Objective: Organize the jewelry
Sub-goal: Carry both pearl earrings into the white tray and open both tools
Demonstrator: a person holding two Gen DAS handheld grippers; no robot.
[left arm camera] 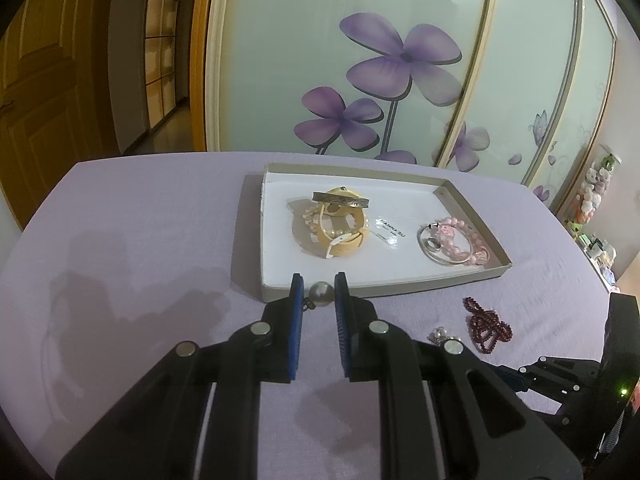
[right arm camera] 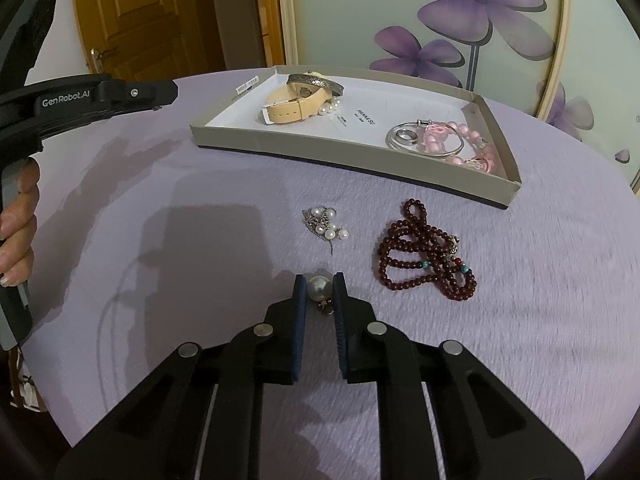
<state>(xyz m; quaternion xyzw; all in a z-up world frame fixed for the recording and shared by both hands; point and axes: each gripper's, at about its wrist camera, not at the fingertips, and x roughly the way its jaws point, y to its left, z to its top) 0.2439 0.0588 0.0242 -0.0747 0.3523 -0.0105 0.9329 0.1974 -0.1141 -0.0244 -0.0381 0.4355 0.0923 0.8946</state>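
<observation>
My left gripper (left arm camera: 320, 282) is shut on a large pearl earring (left arm camera: 321, 294), which sits just before the near wall of the grey cardboard tray (left arm camera: 400, 283). My right gripper (right arm camera: 320, 280) is shut on a second large pearl earring (right arm camera: 319, 286), whose dark metal hook hangs below the pearl, low over the lilac cloth. The tray (right arm camera: 340, 152) holds a beige watch (right arm camera: 292, 106), a silver cuff (right arm camera: 316, 80), a silver bangle (right arm camera: 424, 140) and a pink bead bracelet (right arm camera: 472, 148).
A dark red bead necklace (right arm camera: 428, 252) and a small cluster of pearls (right arm camera: 326, 224) lie loose on the cloth between my right gripper and the tray. A hand (right arm camera: 16, 220) holds the left gripper's body at the left. A floral glass wardrobe door stands behind the table.
</observation>
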